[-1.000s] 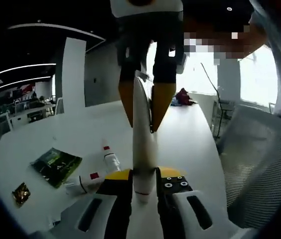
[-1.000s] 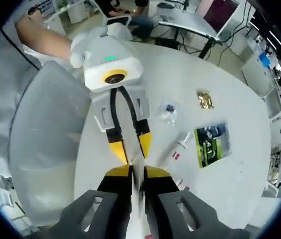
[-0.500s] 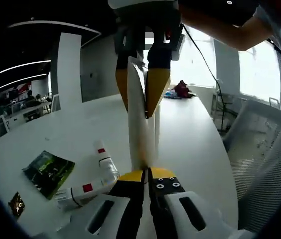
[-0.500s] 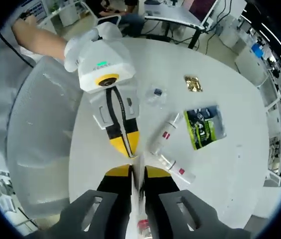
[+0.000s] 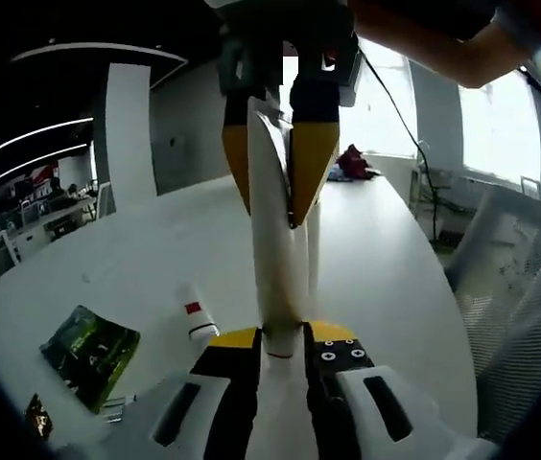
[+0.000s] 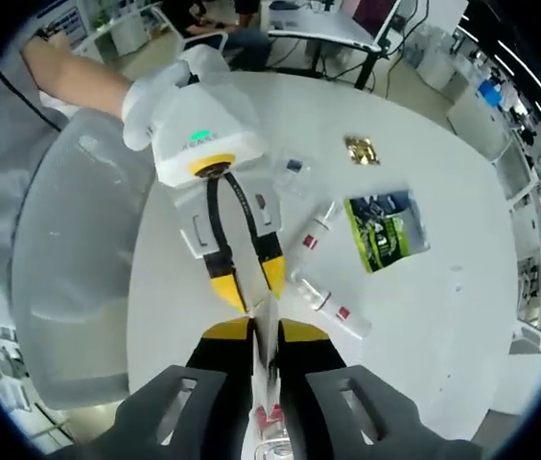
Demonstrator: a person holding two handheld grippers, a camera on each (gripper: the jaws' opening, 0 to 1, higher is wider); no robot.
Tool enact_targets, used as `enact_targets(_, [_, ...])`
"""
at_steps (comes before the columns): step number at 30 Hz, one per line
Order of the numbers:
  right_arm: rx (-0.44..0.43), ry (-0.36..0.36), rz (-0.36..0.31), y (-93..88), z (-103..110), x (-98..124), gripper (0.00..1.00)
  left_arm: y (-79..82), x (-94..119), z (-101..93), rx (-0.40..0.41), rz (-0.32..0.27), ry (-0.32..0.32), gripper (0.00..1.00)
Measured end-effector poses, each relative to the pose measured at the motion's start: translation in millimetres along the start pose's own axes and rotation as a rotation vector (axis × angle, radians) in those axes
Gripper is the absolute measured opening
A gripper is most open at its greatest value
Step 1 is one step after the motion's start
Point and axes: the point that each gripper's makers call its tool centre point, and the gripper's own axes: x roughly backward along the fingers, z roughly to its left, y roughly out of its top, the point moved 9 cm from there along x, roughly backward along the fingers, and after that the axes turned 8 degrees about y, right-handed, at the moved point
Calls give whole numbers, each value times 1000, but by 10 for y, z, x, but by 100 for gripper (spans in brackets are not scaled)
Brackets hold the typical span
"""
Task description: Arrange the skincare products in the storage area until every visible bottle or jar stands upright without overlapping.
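Both grippers are clamped on the same long white tube (image 5: 275, 240), one at each end, held up in the air above the white table (image 5: 386, 268). Left gripper (image 5: 278, 347): fingers nearly closed, pinching the tube's near end; in the left gripper view the tube runs straight up to the right gripper (image 5: 272, 196), whose yellow-tipped fingers pinch the far end. Right gripper view shows the mirror case: right gripper (image 6: 264, 333) fingers closed to a narrow slit on the tube (image 6: 263, 321), left gripper (image 6: 249, 287) coming in from above, held by a gloved hand (image 6: 155, 91). On the table, two more white tubes with red labels lie flat: one (image 6: 315, 230) just beside the green packet (image 6: 383, 228), the other (image 6: 333, 307) close below it, ends near each other, can't tell if they touch. A small clear wrapper (image 6: 293, 171) and a gold foil sachet (image 6: 361, 149) sit farther out. A mesh chair (image 6: 69, 259) stands beside the table.
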Motion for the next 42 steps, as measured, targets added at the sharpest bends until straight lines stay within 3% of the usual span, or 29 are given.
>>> enact_targets(19, [-29, 4, 27, -237, -126, 88, 9, 131, -364, 21, -43, 35, -68, 21])
enact_targets(42, [-47, 3, 24, -316, -125, 121, 10, 178, -437, -20, -57, 45, -101, 21])
